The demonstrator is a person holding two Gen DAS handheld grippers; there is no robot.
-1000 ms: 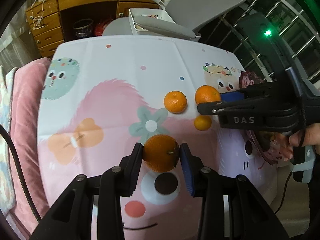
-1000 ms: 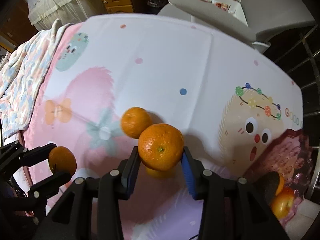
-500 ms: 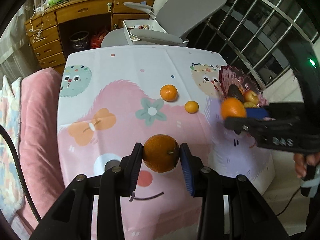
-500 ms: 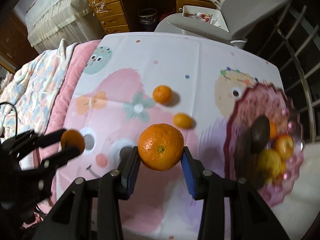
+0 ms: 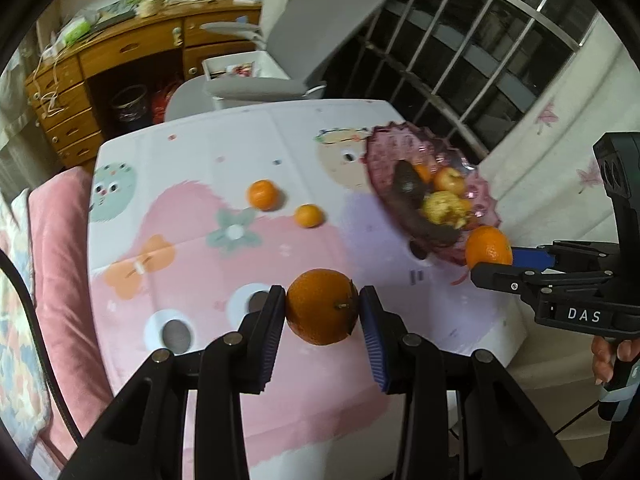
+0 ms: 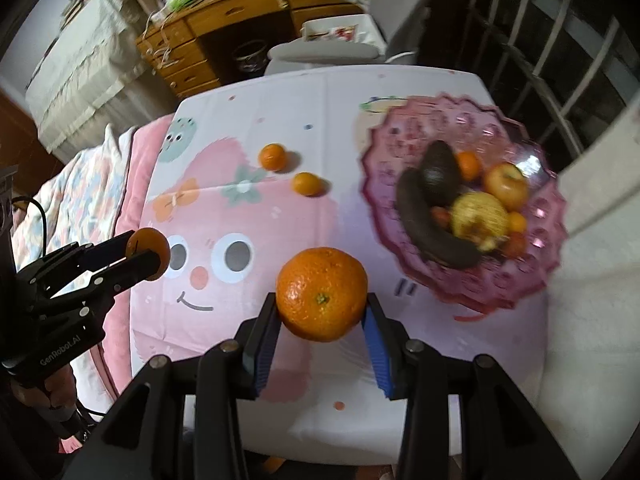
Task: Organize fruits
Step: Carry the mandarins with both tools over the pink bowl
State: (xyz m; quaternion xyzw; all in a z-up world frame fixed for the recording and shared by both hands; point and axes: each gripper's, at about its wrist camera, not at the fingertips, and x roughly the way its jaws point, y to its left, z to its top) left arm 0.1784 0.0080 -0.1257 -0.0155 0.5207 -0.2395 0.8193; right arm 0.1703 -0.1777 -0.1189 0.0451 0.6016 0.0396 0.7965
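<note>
My left gripper (image 5: 322, 314) is shut on a darker orange (image 5: 322, 306), held above the near part of the cartoon tablecloth (image 5: 192, 264). My right gripper (image 6: 322, 320) is shut on a brighter orange (image 6: 322, 294), high over the table just left of the pink glass fruit bowl (image 6: 532, 276). In the left wrist view that orange (image 5: 489, 247) hangs beside the bowl's (image 5: 384, 152) near rim. The bowl holds an avocado (image 6: 439, 170), an apple, a dark banana and small citrus. Two loose oranges (image 6: 273, 157) (image 6: 307, 184) lie on the cloth mid-table.
A grey office chair (image 5: 280, 76) and a wooden desk with drawers (image 5: 120, 60) stand beyond the table. A pink blanket (image 5: 56, 264) lies along the table's left side. A barred window (image 5: 480, 48) is at the right. A person's hand (image 5: 612, 354) grips the right tool.
Both grippers rose with their oranges, so the table looks smaller. The right gripper carried its orange rightward, away from the two loose oranges and up beside the pink bowl.
</note>
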